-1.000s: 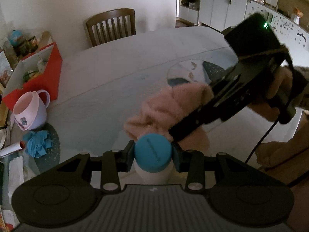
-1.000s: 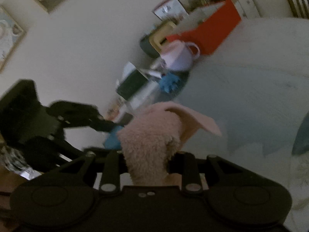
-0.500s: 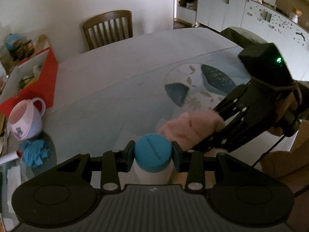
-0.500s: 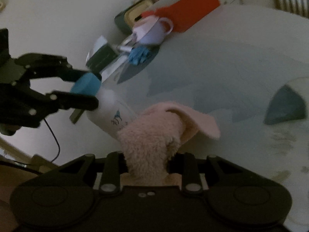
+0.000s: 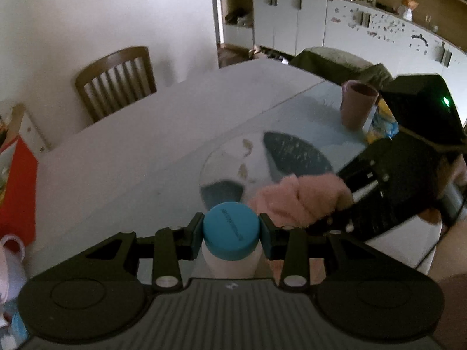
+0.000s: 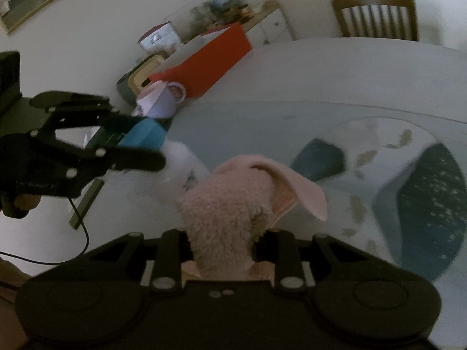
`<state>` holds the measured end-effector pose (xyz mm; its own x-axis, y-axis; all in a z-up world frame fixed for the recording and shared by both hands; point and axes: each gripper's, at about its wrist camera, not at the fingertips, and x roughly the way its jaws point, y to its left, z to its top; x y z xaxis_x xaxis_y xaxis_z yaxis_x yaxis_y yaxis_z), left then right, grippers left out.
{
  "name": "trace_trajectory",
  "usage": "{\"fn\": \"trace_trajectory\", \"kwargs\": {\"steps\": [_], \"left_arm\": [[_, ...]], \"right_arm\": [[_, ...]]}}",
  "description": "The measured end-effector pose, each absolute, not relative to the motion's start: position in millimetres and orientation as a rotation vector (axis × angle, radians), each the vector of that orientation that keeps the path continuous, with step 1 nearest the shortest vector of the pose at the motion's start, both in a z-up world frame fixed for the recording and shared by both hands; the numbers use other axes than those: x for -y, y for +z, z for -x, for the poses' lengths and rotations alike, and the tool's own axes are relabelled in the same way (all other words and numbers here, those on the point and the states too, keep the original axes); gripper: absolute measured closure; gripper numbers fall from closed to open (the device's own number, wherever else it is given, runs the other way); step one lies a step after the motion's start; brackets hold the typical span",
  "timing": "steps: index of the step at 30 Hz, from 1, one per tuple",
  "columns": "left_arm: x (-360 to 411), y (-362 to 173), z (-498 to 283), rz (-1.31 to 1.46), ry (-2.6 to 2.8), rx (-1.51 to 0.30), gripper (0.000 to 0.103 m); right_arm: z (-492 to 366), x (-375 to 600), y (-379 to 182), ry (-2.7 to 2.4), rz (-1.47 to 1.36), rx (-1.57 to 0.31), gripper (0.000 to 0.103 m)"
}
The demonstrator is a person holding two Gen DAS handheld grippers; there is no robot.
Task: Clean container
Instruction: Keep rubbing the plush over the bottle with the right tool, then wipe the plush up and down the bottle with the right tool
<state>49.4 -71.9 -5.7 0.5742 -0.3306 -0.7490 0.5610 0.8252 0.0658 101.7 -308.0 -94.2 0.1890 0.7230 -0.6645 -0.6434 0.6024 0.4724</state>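
Observation:
A white bottle with a blue cap (image 5: pixel 231 234) is held above the table, my left gripper (image 5: pixel 230 237) shut on its cap. In the right wrist view the same bottle (image 6: pixel 178 160) tilts out from the left gripper (image 6: pixel 132 145). My right gripper (image 6: pixel 223 248) is shut on a fluffy pink cloth (image 6: pixel 230 204). That cloth (image 5: pixel 300 198) rests against the bottle's right side, just below the cap, with the right gripper (image 5: pixel 332 213) behind it. The bottle's lower body is hidden by the cloth and the left gripper's frame.
A round patterned placemat (image 5: pixel 271 163) lies on the pale table (image 5: pixel 140 151). A brown cup (image 5: pixel 357 106) stands far right. A red box (image 6: pixel 210 64) and a pink mug (image 6: pixel 162 100) sit at the table's left. A wooden chair (image 5: pixel 116 80) stands beyond.
The left gripper with the bottle swung rightward, bringing the cup and placemat into view. The right gripper with the cloth shifted along the bottle, staying pressed against it.

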Motion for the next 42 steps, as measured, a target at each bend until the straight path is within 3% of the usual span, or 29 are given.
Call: {"fn": "trace_trajectory", "kwargs": {"steps": [13,23,42], "left_arm": [[48,-14,-30,-0.246,-0.519,-0.858,0.065],[34,-20,-16,-0.211,-0.49,-0.86,0.065],[17,-23,-7,-0.156,-0.455,-0.885,0.065]], "right_arm": [[-102,314,-89,0.96,-0.08,-0.97,0.077],[-102,266,-41,1.154,-0.095,-0.868,0.077],[-141,256,-107,0.972,-0.096,-1.026,0.077]]}}
